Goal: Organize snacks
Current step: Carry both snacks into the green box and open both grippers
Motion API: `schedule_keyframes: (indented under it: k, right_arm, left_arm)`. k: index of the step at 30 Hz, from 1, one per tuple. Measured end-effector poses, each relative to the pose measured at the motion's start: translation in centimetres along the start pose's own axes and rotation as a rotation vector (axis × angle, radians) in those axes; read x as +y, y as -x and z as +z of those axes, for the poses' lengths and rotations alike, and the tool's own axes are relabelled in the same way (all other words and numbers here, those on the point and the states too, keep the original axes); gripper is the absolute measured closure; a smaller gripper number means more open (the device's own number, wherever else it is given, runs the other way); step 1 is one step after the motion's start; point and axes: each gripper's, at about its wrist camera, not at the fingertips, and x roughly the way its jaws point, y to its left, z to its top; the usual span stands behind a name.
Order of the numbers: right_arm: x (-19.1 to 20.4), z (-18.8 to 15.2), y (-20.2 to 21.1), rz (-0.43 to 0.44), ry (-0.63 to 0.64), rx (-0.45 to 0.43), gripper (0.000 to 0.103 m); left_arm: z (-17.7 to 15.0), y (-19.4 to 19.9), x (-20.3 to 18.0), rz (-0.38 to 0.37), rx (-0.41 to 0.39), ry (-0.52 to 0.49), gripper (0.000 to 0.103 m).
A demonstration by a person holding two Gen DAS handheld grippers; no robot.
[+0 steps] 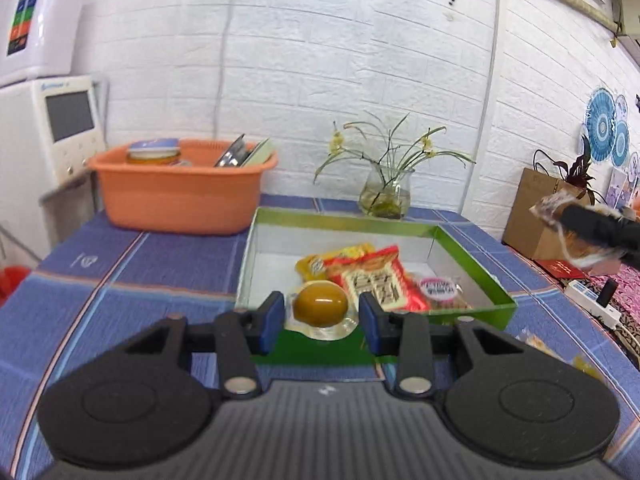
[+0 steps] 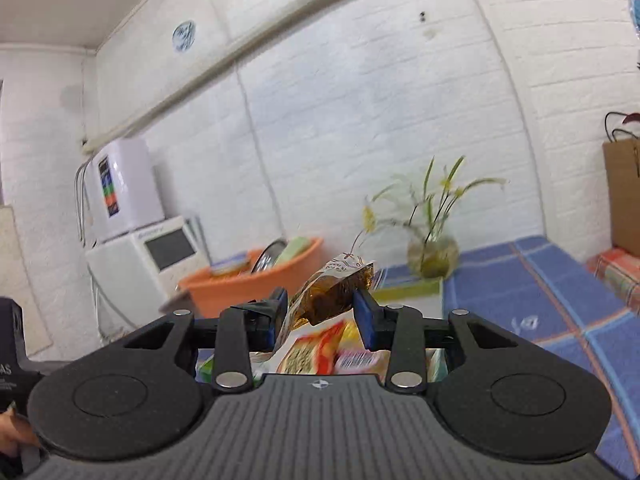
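A green-rimmed open box (image 1: pixel 472 276) lies on the blue plaid table and holds a red snack packet (image 1: pixel 376 280), a yellow packet (image 1: pixel 320 264) and a small pink-labelled packet (image 1: pixel 440 290). My left gripper (image 1: pixel 320 318) is shut on a clear-wrapped brown egg (image 1: pixel 320 305) at the box's near edge. My right gripper (image 2: pixel 320 314) is shut on a brown clear-wrapped snack (image 2: pixel 332 294) held in the air above the box (image 2: pixel 408 290). It also shows at the right of the left wrist view (image 1: pixel 576 236).
An orange basin (image 1: pixel 180 188) with a jar and dishes stands at the back left. A glass vase with a plant (image 1: pixel 386 196) stands behind the box. A brown paper bag (image 1: pixel 536 216) is at the right. Loose snacks (image 1: pixel 560 356) lie on the table's right.
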Motion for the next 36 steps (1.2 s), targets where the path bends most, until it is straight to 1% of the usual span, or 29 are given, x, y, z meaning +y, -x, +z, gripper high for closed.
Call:
schedule_keyframes:
  k: [2,5,8,10,12,18,19,20,21,22,23,25,28,31,34,36]
  right_arm:
    - [-1.4,0.8,-0.7,0.006,-0.038,-0.009,0.039]
    - [-2.6,0.6,-2.6,0.012,-0.082,0.038,0.039]
    - [-2.9,-0.7,-4.9,0.029,-0.119,0.105,0.039]
    - [-2.8,-1.6,-6.2,0.037,-0.13,0.14,0.039]
    - [-2.7,-2.4,-7.4,0.034,-0.142,0.17,0.039]
    - [-2.4,-3.7,-9.8,-0.012,-0.071,0.244,0.039]
    - [-2.4,-3.9,-10.1,-0.012,-0.058,0.258,0.036]
    - [-2.3,-4.0,-10.3,-0.008,-0.043,0.277,0.035]
    - [-2.2,-4.1,-10.6,-0.002,-0.032,0.296,0.035]
    - [-2.2,-4.1,-10.7,-0.007,-0.034,0.309,0.03]
    - [-2.1,-4.1,-10.6,-0.018,-0.045,0.317,0.02]
    - [-2.3,-3.9,-10.2,-0.027,-0.071,0.311,0.004]
    - [-2.6,-3.4,-9.0,-0.035,-0.113,0.297,0.005]
    - [-3.5,-2.5,-7.2,-0.003,-0.18,0.285,0.005]
    - [-4.8,-1.7,-4.7,0.048,-0.246,0.28,0.005]
    - [-5.7,-1.1,-2.6,0.073,-0.261,0.287,0.005]
  left_arm:
    - [1.0,-1.7,-0.5,-0.006,-0.006,-0.001,0.066]
    - [1.9,-4.0,-1.0,-0.002,-0.022,0.035,0.066]
    - [1.9,-6.0,-1.6,0.051,-0.028,0.047,0.066]
    - [1.5,-7.1,-1.9,0.078,-0.018,0.046,0.066]
    - [1.1,-8.0,-2.0,0.082,0.006,0.031,0.065]
    - [0.3,-9.5,-1.2,0.105,0.046,0.024,0.062]
    - [0.2,-9.7,-1.0,0.109,0.05,0.027,0.062]
    - [0.3,-10.1,-0.9,0.114,0.046,0.038,0.06]
    - [0.2,-10.1,-0.7,0.121,0.038,0.046,0.05]
    - [0.2,-10.1,-0.6,0.124,0.026,0.05,0.048]
    - [0.3,-10.0,-0.6,0.125,0.016,0.047,0.047]
    - [0.6,-9.8,-0.6,0.128,0.006,0.051,0.046]
    - [0.8,-9.3,-0.7,0.13,-0.008,0.045,0.045]
    - [1.1,-8.6,-1.3,0.138,-0.017,0.016,0.043]
    - [1.0,-7.2,-2.7,0.118,-0.026,-0.047,0.041]
    - [0.6,-6.1,-3.9,0.087,-0.027,-0.1,0.039]
